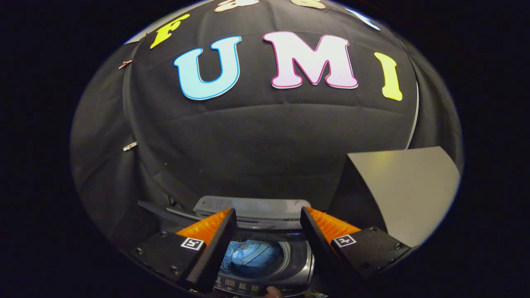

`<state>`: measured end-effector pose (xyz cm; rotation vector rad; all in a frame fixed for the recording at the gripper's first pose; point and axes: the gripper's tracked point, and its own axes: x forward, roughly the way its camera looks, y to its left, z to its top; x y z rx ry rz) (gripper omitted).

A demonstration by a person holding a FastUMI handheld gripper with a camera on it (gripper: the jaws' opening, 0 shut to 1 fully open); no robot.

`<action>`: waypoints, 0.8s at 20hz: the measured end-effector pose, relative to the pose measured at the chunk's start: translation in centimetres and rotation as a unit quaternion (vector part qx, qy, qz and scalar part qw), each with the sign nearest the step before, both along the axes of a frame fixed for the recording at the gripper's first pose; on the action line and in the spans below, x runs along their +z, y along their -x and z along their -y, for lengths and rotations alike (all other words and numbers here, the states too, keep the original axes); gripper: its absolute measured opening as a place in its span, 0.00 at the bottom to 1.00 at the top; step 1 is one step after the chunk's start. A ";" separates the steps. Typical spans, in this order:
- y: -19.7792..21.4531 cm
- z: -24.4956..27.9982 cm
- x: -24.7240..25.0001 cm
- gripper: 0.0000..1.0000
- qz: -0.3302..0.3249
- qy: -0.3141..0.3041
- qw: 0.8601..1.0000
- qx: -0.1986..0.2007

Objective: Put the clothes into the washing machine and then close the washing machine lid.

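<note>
My gripper point(268, 215) is open, its two fingers spread wide with nothing between them. Below and between the fingers sits a small grey washing machine point(296, 269). Its lid point(252, 209) stands raised at the back, just beyond the fingertips. Down in the open drum lies a blue garment point(253, 256). A row of buttons on the machine's front panel point(236, 285) shows near the left finger. The gripper hovers above the machine, apart from it.
A grey tabletop point(408, 186) lies to the right of the machine, beyond the right finger. The black cloth wall rises behind everything. A fingertip of a person's hand point(273, 293) shows at the machine's front edge.
</note>
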<state>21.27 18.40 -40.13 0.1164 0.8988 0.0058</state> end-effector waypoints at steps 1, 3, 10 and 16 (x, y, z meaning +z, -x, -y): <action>0.5 0.0 -0.6 0.96 -0.018 -0.004 1.000 -0.001; 1.0 -0.3 -0.6 0.95 -0.025 -0.020 0.999 -0.002; 0.5 -0.8 0.9 0.95 0.018 -0.005 1.000 0.019; 0.1 -0.7 1.4 0.95 0.032 -0.006 0.999 0.021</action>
